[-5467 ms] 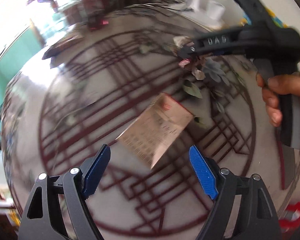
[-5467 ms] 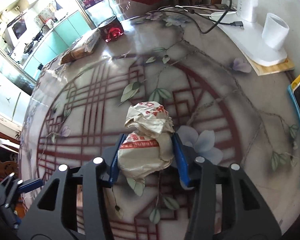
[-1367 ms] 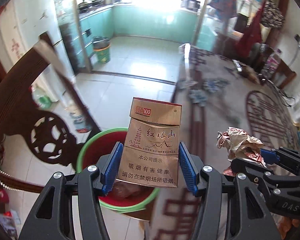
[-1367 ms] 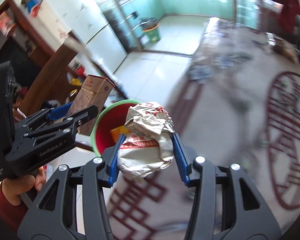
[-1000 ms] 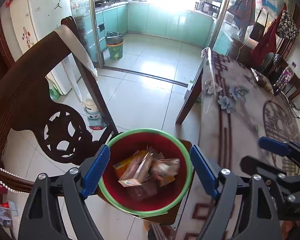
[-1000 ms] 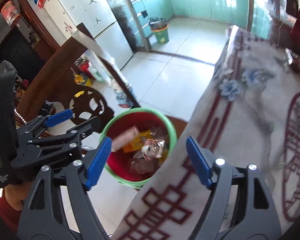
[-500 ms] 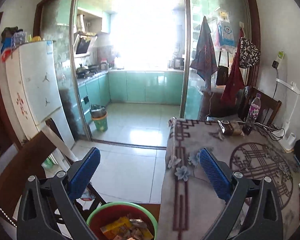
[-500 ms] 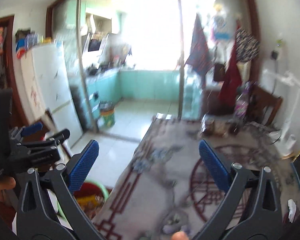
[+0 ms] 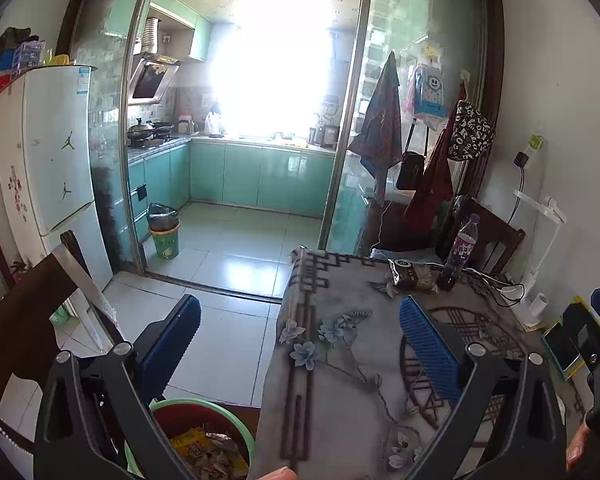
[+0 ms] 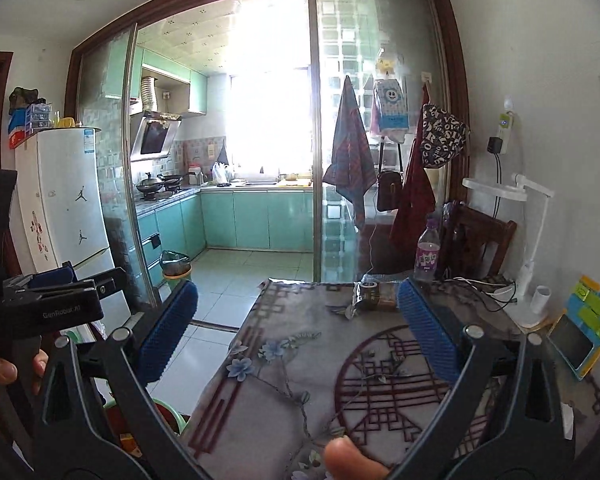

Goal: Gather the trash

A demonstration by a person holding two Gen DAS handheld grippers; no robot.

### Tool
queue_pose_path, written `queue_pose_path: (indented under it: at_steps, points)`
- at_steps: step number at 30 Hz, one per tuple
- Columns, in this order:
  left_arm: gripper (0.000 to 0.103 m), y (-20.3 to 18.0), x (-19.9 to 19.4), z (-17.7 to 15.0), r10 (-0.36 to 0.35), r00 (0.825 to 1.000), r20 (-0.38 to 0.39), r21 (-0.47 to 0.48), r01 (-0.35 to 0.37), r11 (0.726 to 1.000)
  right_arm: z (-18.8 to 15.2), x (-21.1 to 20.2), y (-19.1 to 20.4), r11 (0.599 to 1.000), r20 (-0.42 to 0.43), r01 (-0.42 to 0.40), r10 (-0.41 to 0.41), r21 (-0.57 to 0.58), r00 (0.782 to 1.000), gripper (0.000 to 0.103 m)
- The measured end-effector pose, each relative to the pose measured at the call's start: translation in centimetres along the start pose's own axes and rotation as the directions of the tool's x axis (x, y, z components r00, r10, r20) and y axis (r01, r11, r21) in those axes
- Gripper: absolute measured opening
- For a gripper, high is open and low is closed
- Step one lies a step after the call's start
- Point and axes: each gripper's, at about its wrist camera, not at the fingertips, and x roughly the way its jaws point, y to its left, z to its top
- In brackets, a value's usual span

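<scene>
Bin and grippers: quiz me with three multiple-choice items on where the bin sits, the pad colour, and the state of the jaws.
1. Where is the bin?
A. On the table
B. On the floor by the table's near corner
C. Inside the kitchen

2. What colour are the gripper pads?
A. Blue
B. Red
C. Yellow

3. What state are the two grippers in?
A. Both shut on trash
B. Left open, right shut
C. Both open and empty

Answers:
1 B: the bin shows low, beside the table edge, trash inside.
2 A: the pads on both tools are blue.
3 C: the left gripper and the right gripper each stand with jaws wide apart and nothing between.
</scene>
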Motion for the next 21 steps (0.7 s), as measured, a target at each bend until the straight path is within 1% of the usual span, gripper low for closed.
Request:
queue_pose_path:
  at_steps: [2, 5, 7, 11, 21]
  points:
    - [0.095, 0.5, 0.0, -0.2, 0.007, 1.000, -0.008, -0.010, -0.007, 1.000, -0.5, 0.0, 0.3, 1.000, -0.010, -0.012, 0.012, 0.001, 1.000, 0.099]
    - [0.095, 1.2, 0.0, -0.4, 0.030, 0.999, -0.022, -0.013, -0.031, 0.999, -1.4, 0.7, 0.8, 0.999, -0.053, -0.038, 0.039, 0.004, 0.998, 0.099]
    - [0.095, 1.4, -0.1, -0.5, 0.038, 0.999, -0.029, -0.014, -0.038, 0.999, -1.9, 0.7, 1.1, 0.999, -0.067, -0.048, 0.048, 0.007, 0.997, 0.099]
    - [0.095, 1.7, -0.2, -0.8, 0.040, 0.998, -0.044, -0.015, -0.040, 0.999, -2.2, 0.4, 1.4, 0.998, -0.074, -0.057, 0.057, 0.006, 0.996, 0.098]
    - [0.095, 1.8, -0.7, -1.2, 0.049, 0.997, -0.059, -0.015, -0.050, 0.999, -2.3, -0.5, 0.5, 0.998, -0.079, -0.053, 0.056, 0.036, 0.995, 0.099]
